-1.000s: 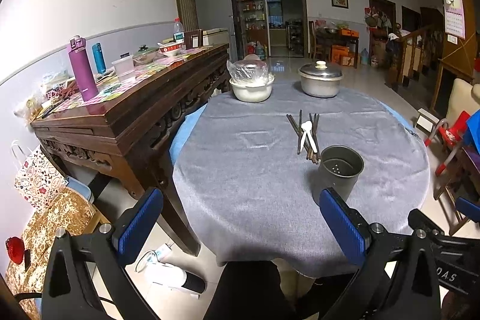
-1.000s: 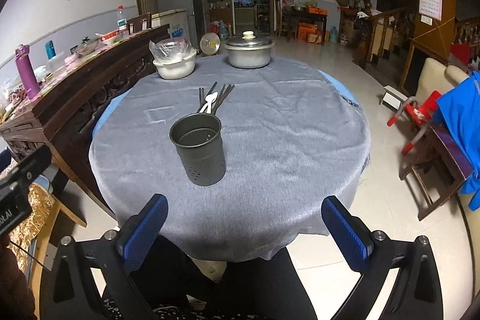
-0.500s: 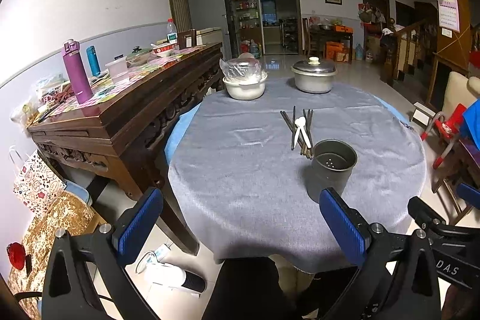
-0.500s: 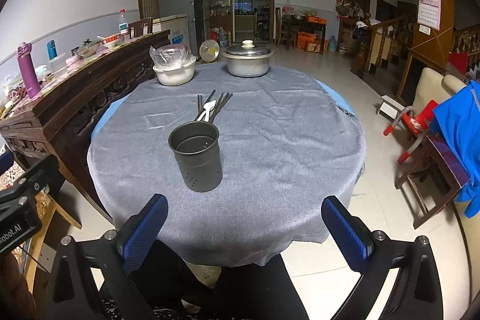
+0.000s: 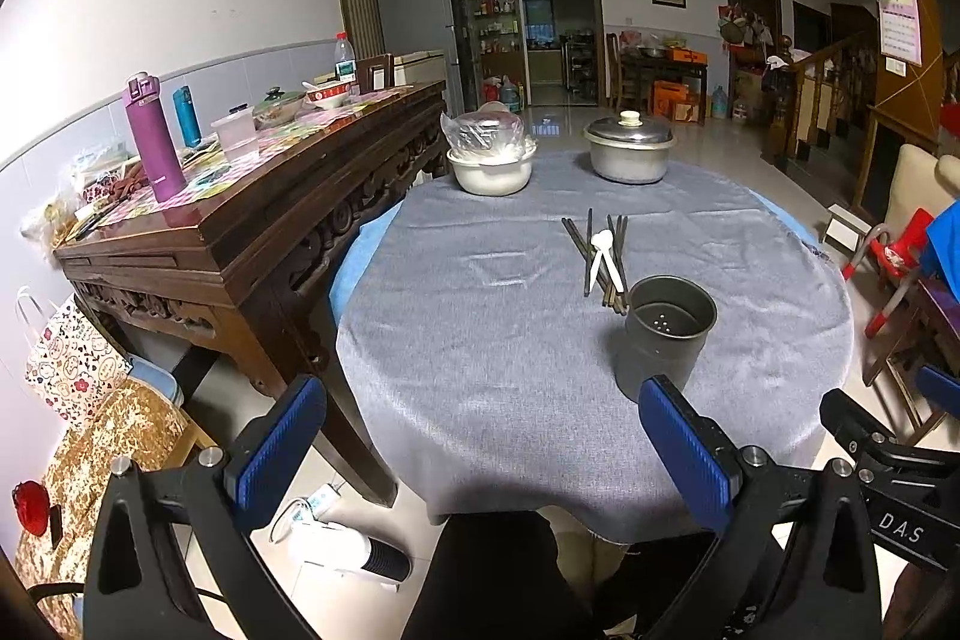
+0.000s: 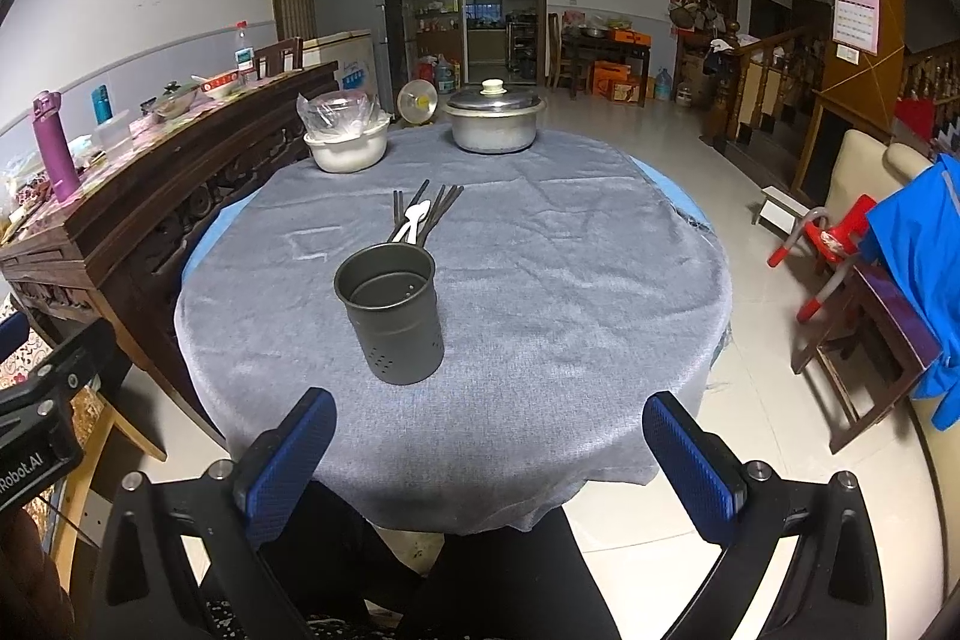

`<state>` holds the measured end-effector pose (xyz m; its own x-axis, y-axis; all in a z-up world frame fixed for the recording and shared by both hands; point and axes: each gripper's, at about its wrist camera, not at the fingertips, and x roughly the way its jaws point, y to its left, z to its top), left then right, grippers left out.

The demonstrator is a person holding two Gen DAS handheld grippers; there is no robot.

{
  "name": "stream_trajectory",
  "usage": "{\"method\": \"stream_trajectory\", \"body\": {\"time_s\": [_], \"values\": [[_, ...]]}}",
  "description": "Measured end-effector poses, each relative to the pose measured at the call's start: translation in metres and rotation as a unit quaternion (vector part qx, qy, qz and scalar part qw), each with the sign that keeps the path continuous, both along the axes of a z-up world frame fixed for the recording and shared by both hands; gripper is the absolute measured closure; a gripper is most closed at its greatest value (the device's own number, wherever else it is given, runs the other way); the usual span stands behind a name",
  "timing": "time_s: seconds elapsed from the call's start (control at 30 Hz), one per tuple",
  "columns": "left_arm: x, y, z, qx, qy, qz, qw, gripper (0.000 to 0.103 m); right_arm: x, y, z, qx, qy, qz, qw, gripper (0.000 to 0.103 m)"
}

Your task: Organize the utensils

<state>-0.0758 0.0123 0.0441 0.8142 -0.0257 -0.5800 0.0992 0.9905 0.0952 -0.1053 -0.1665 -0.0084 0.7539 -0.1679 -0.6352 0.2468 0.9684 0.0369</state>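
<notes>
Round table (image 5: 510,376) under a grey cloth, seen from its near edge; it fills the field ahead of both pairs of fingers. A dark carved sideboard (image 5: 252,220) stands against the table's left side, outside the left finger of the left gripper (image 5: 483,451), and carries a purple bottle (image 5: 155,136) among other clutter.

At the far edge of the table, well beyond the fingertips, sit a lidded metal pot (image 5: 629,149) and, to its left, a white bowl (image 5: 491,166) covered with clear plastic; the two stand apart.

The dark metal holder (image 6: 393,313) stands upright and empty. In the right wrist view it lies ahead of the left finger of the right gripper (image 6: 489,463), nearer that finger than the other. In the left wrist view the holder (image 5: 666,337) is just beyond the tip of the right finger, which overlaps its base in the picture.

Directly behind the holder, dark chopsticks (image 5: 603,256) lie loosely bundled on the cloth, with a white spoon (image 5: 602,253) resting across them.

Both grippers are spread wide, blue pads (image 6: 291,457) far apart, nothing between them; each hovers off the near table edge, above the person's dark lap.
</notes>
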Motion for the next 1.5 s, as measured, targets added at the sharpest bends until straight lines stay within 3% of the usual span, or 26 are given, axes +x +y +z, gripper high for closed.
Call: {"method": "stream_trajectory", "body": {"time_s": [0.37,0.53,0.7,0.8,0.93,1.03,1.1,1.17,1.37,1.5], "values": [[0.004,0.000,-0.001,-0.001,0.001,-0.001,1.0000,0.000,0.005,-0.002,0.003,0.001,-0.001,0.005,1.000,0.000],[0.036,0.005,-0.004,-0.012,0.026,-0.016,0.9995,0.000,0.037,-0.030,0.018,0.057,-0.007,0.029,0.998,0.000],[0.108,0.013,-0.010,-0.033,0.070,-0.020,0.9968,0.000,0.115,-0.077,0.022,0.137,0.030,0.065,0.988,0.000],[0.155,0.011,-0.019,-0.034,0.091,-0.023,0.9950,0.000,0.179,-0.106,0.011,0.199,0.062,0.082,0.975,0.002],[0.213,0.006,-0.040,-0.041,0.130,-0.027,0.9903,0.000,0.259,-0.122,-0.012,0.250,0.104,0.108,0.957,0.022],[0.253,0.005,-0.060,-0.057,0.164,-0.029,0.9844,0.015,0.322,-0.121,-0.038,0.275,0.141,0.129,0.942,0.045],[0.273,0.004,-0.074,-0.071,0.191,-0.033,0.9785,0.039,0.360,-0.116,-0.055,0.285,0.161,0.137,0.935,0.051],[0.291,0.000,-0.087,-0.086,0.215,-0.038,0.9720,0.046,0.385,-0.108,-0.066,0.284,0.170,0.148,0.932,0.052],[0.319,-0.016,-0.108,-0.075,0.234,-0.056,0.9678,0.048,0.451,-0.078,-0.111,0.272,0.226,0.172,0.920,0.057],[0.335,-0.025,-0.118,-0.067,0.246,-0.064,0.9648,0.048,0.472,-0.064,-0.129,0.242,0.259,0.172,0.919,0.064]]}}
